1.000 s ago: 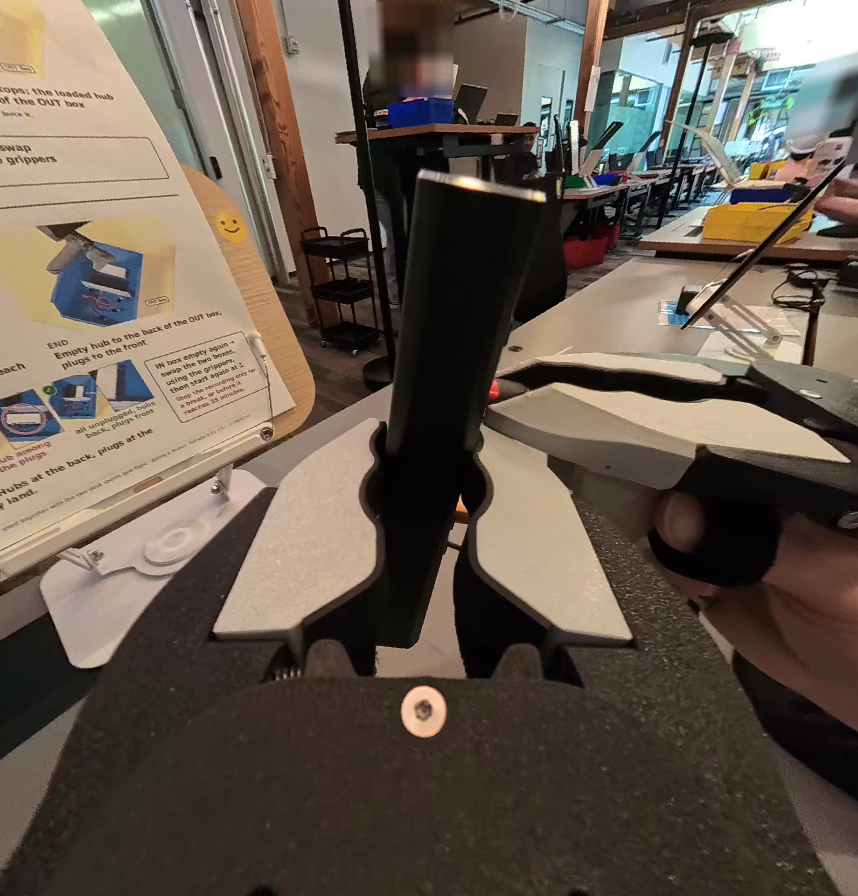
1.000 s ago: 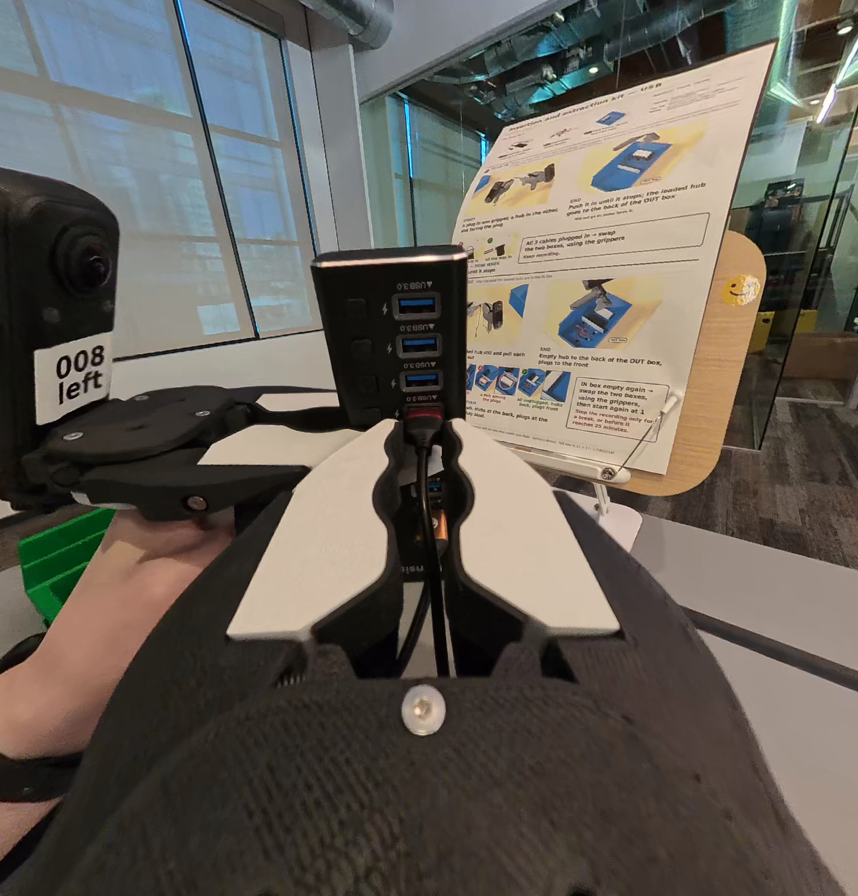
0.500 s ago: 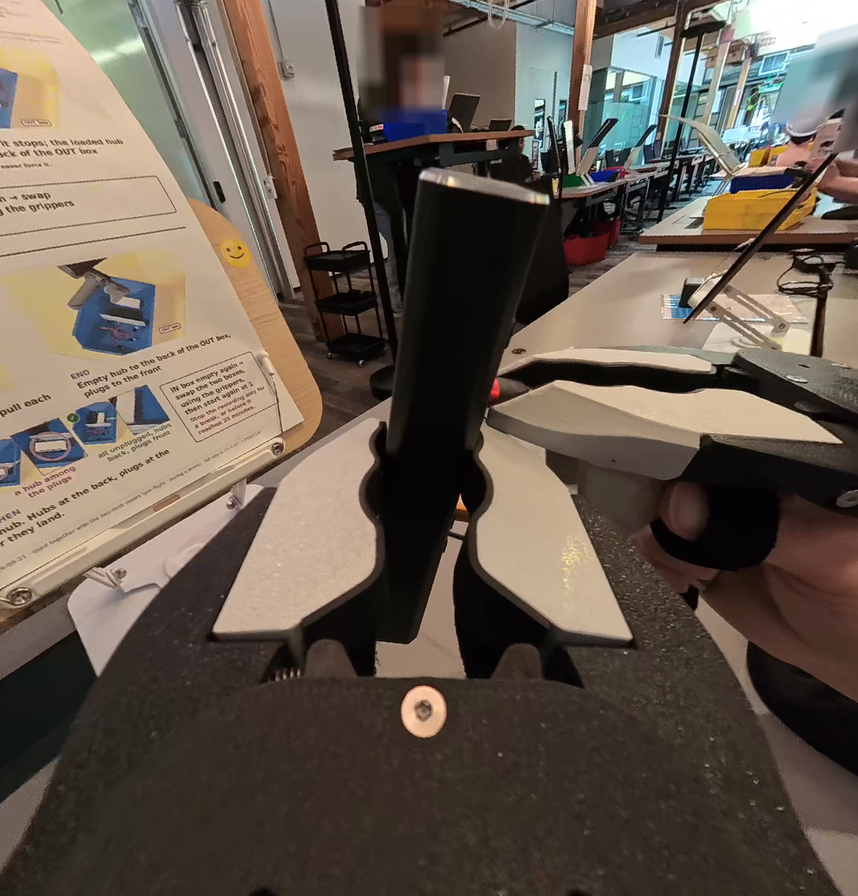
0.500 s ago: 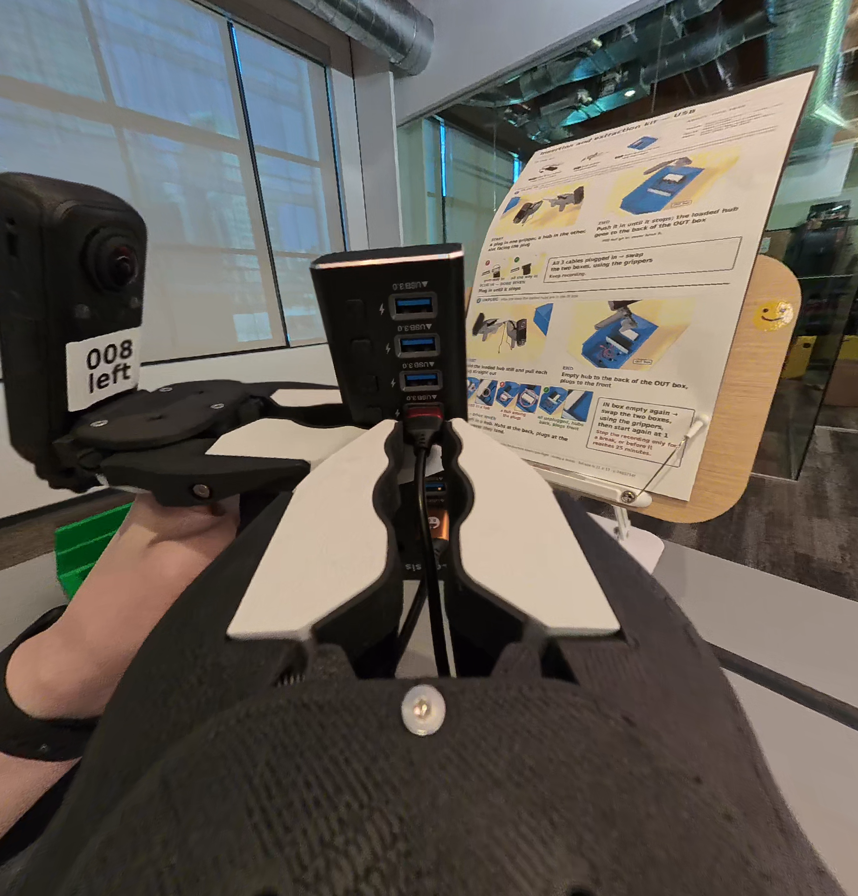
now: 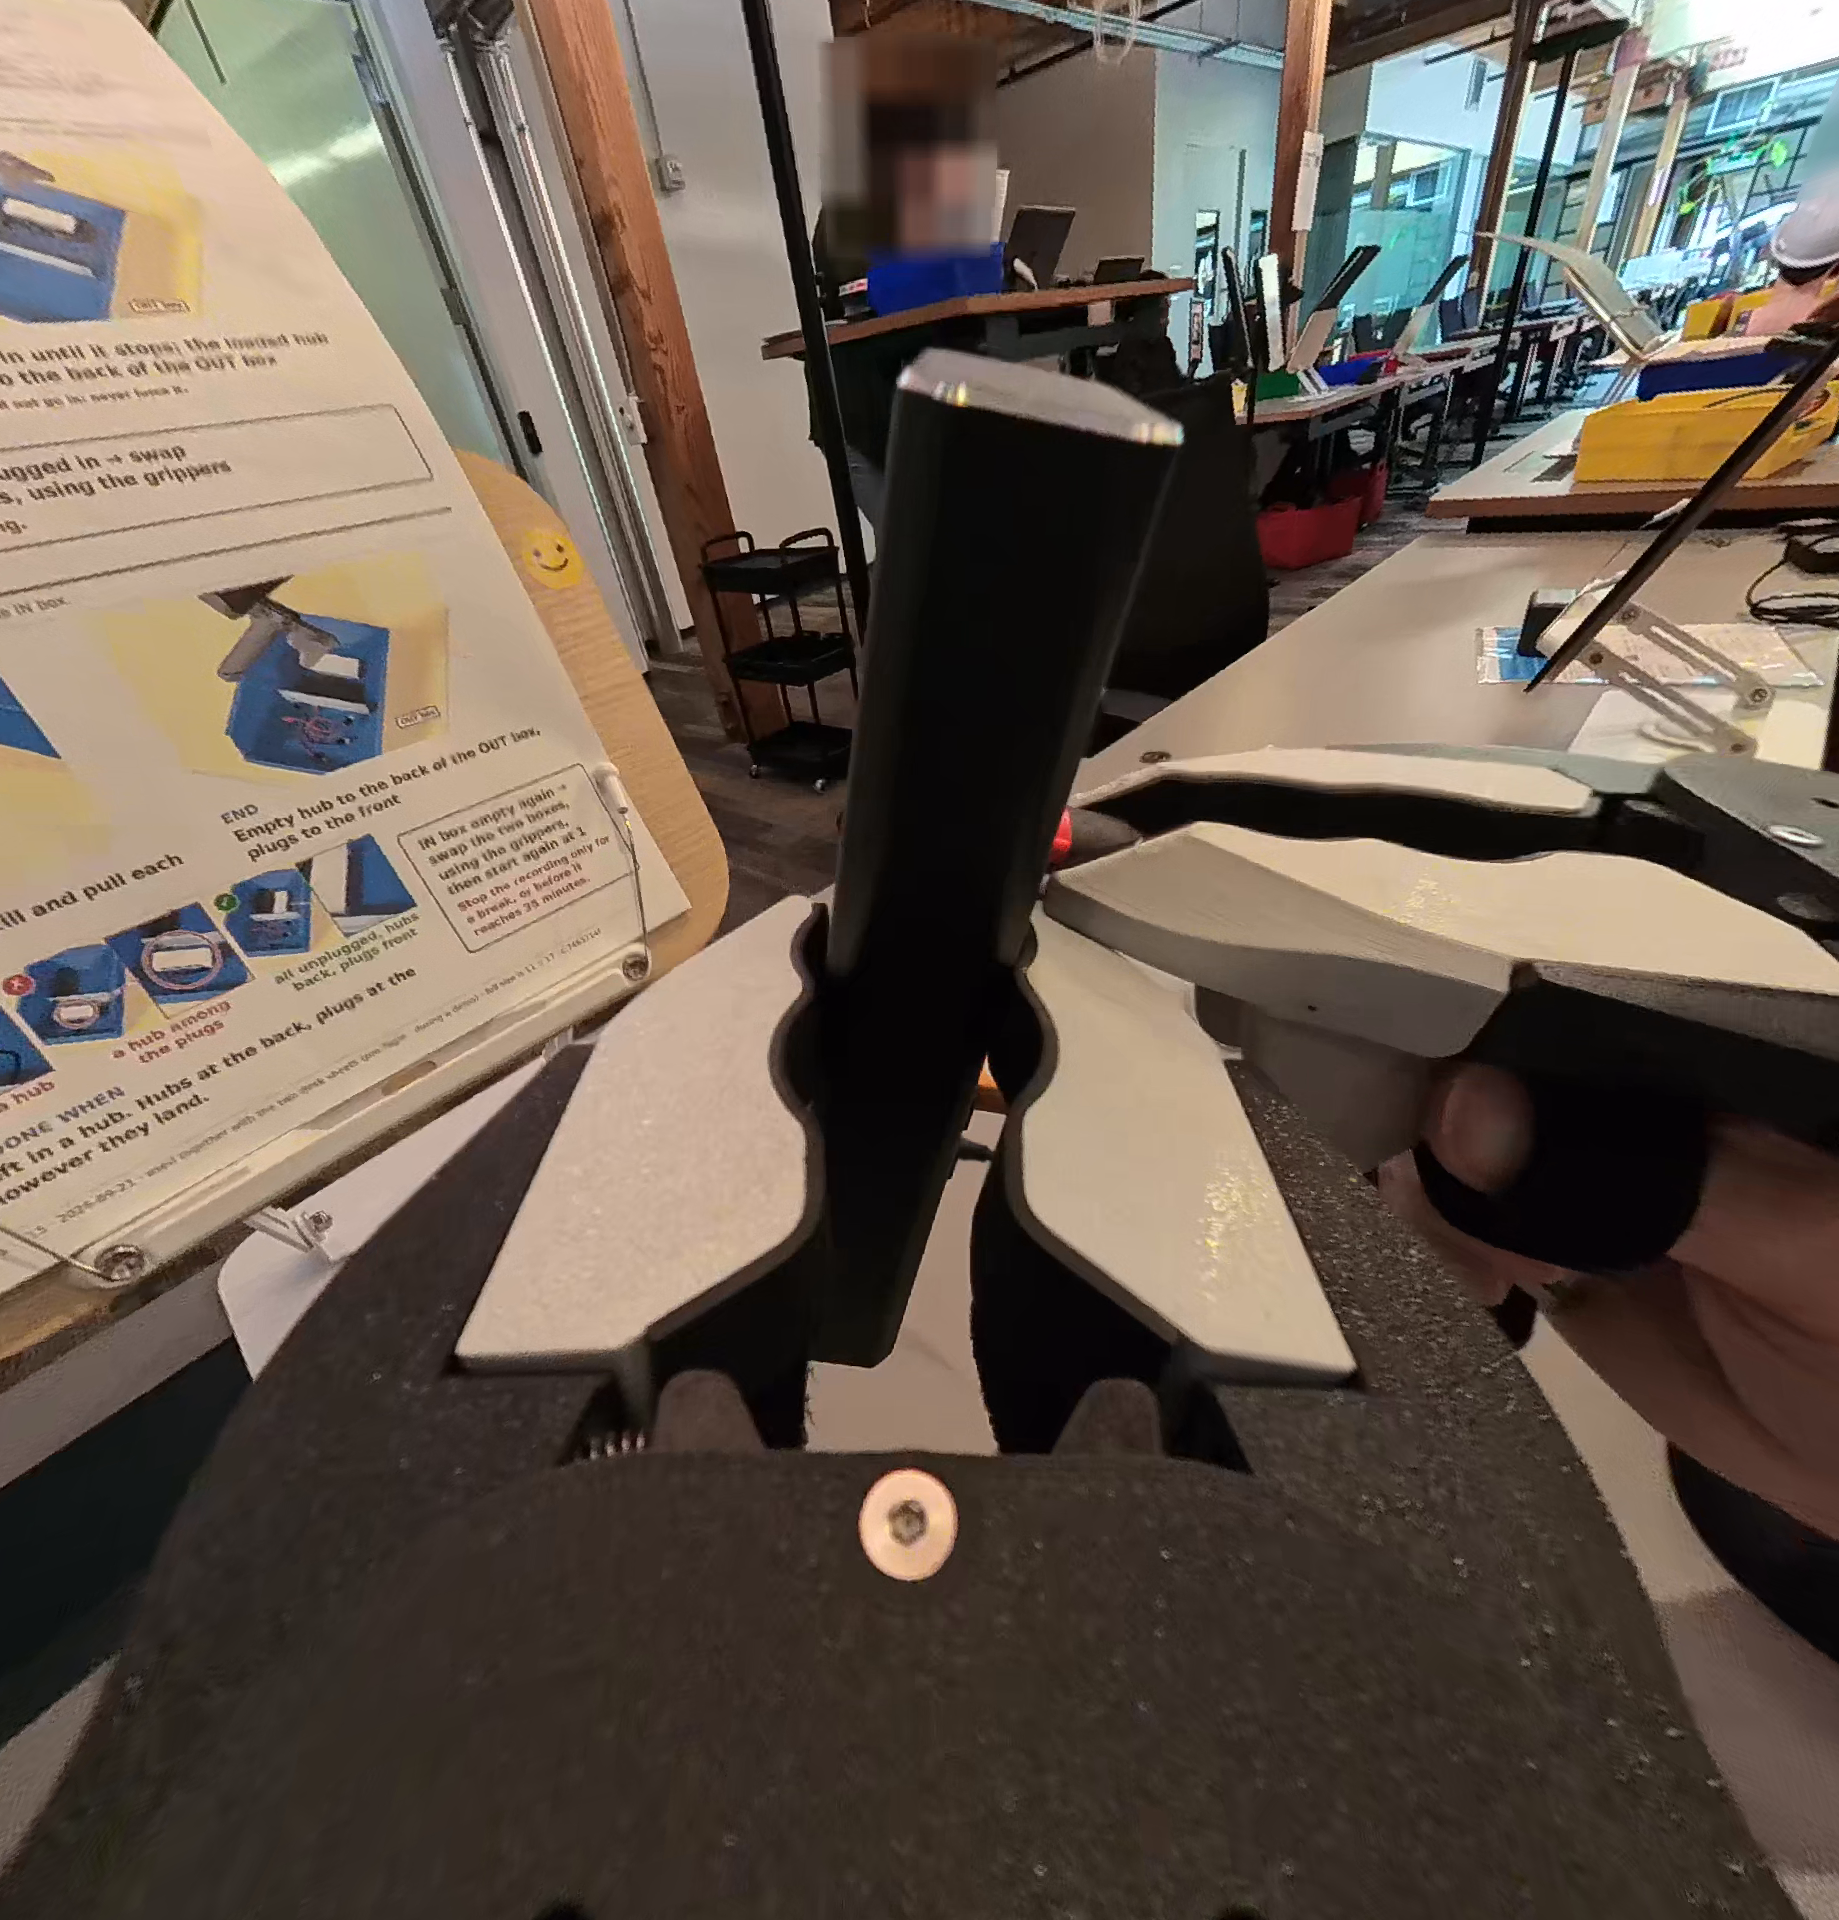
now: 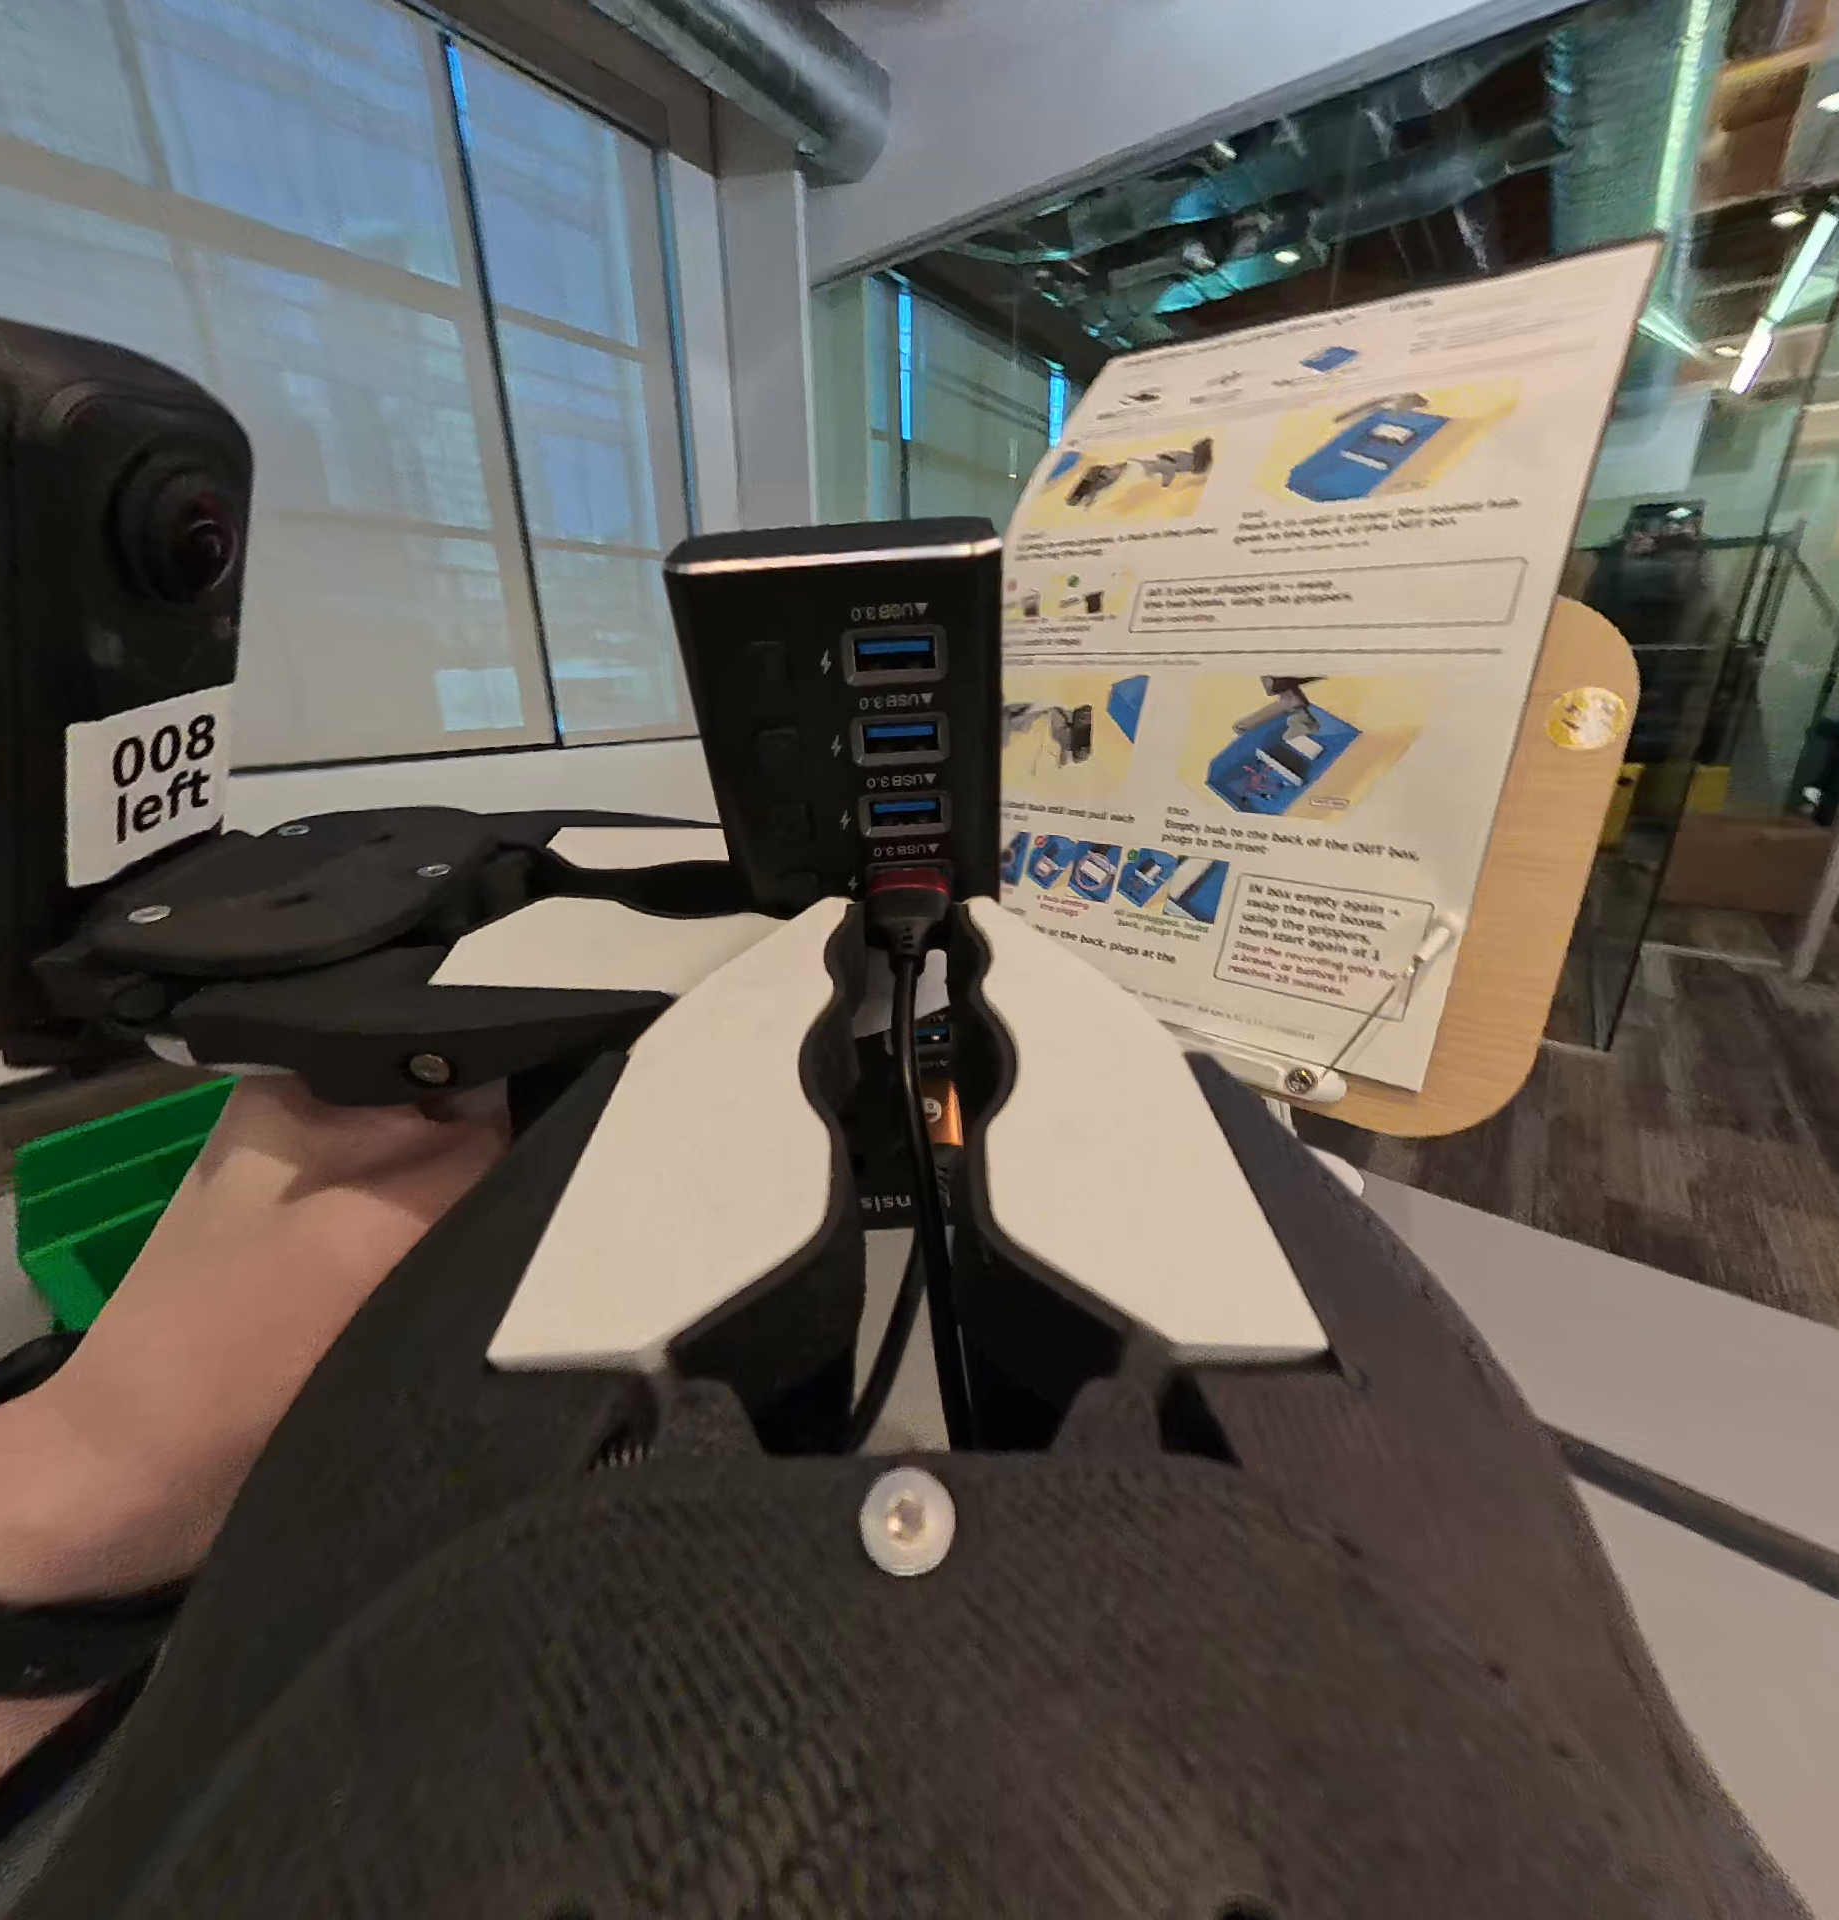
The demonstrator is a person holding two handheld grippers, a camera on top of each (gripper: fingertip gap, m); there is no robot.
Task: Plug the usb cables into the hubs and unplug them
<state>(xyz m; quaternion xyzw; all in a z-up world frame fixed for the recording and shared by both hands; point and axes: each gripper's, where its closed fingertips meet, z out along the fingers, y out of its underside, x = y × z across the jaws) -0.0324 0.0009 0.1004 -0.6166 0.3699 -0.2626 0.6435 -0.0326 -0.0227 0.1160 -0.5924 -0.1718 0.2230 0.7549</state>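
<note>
A black USB hub (image 5: 977, 727) stands upright in my left gripper (image 5: 915, 935), which is shut on its lower body. In the right wrist view the hub (image 6: 842, 707) shows its port face, with three free blue ports in a column. A black plug with a red collar (image 6: 907, 899) sits in the port below them. My right gripper (image 6: 904, 914) is shut on that plug, and its black cable (image 6: 920, 1143) runs back between the fingers. In the left wrist view the right gripper (image 5: 1081, 842) comes in from the right, level with the hub's side. The left gripper (image 6: 686, 904) shows at the left.
An instruction board (image 5: 219, 727) on a wooden stand leans close at the left; it also shows in the right wrist view (image 6: 1289, 675). A green bin (image 6: 94, 1216) sits low on the left. A pale table (image 5: 1362, 665) stretches back right, with a yellow bin (image 5: 1704, 436). A person stands far behind. Only a small space, under 4 cm, lies between the two pairs of fingers.
Both grippers have drifted a little together, so the background has slid in both views. The hub, the plug and both grips look the same.
</note>
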